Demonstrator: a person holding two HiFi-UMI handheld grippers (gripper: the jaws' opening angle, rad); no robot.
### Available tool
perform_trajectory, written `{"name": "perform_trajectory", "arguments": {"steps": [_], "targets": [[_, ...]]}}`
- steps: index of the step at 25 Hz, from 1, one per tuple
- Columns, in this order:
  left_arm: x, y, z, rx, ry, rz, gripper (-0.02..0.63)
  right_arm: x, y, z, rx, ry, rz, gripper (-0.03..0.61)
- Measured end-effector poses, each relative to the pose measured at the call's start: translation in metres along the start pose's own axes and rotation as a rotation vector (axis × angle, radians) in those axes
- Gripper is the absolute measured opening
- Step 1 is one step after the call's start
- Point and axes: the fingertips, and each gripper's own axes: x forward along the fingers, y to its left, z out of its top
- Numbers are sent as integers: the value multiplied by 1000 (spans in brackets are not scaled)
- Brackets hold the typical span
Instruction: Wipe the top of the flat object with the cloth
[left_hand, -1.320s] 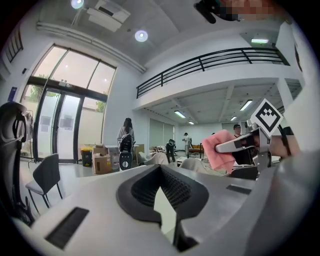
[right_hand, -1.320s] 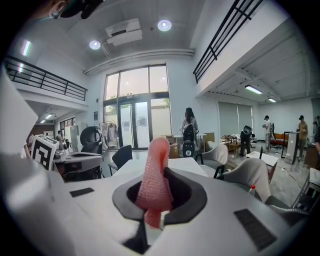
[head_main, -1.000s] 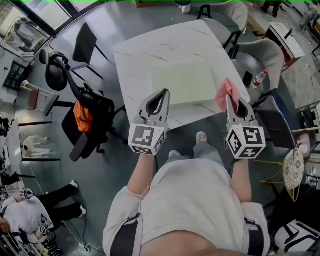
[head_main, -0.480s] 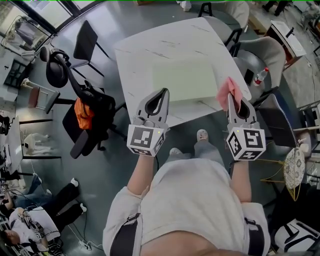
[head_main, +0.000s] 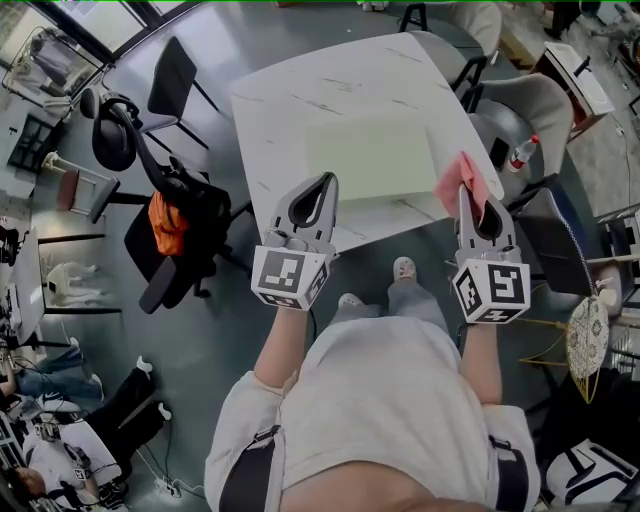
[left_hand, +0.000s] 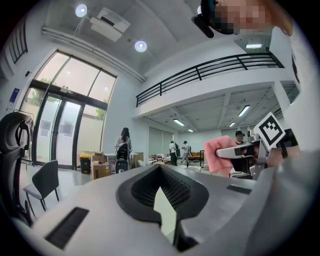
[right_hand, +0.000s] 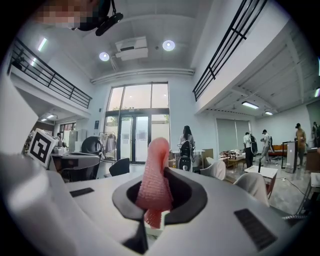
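— Little has shifted in the last second: both forearms reach forward side by side, and the right gripper (head_main: 466, 196) sits a touch further right.
— What do they hold?
— The right gripper view shows its fingers (right_hand: 220, 210) clenched on a pink cloth (right_hand: 155, 175) that stands up between them. On the left gripper (head_main: 323, 183), the fingers (left_hand: 90, 200) are closed tip to tip and hold nothing.
— And the flat object?
— Only the head view shows it whole: a pale green board (head_main: 368, 160) lies on the white tabletop (head_main: 290, 110), and the cloth is just beside its right edge.

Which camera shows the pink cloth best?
The right gripper view: the pink cloth is close, centred, clamped in the right gripper. The head view shows it small; the left gripper view, sideways and distant.
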Motion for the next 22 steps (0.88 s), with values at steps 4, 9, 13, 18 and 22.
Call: {"name": "perform_trajectory", "arguments": {"steps": [4,9,13,18,22], "targets": [[0,0,2,-6,-4,2,12,-1,-1,1,1,-7,0,28],[1,0,2,-4,-4,3,12,-1,-2,-1,6,2,-1,28],[3,1,1,-5,-1,4,12,2,-2,-3,2,4,0,28],[3,2,3,-9,-4,5,12,3,0,0,-2,1,4,28],[4,2,2,-6,-3,4,12,4,1,-1,-6,2,7,28]]}}
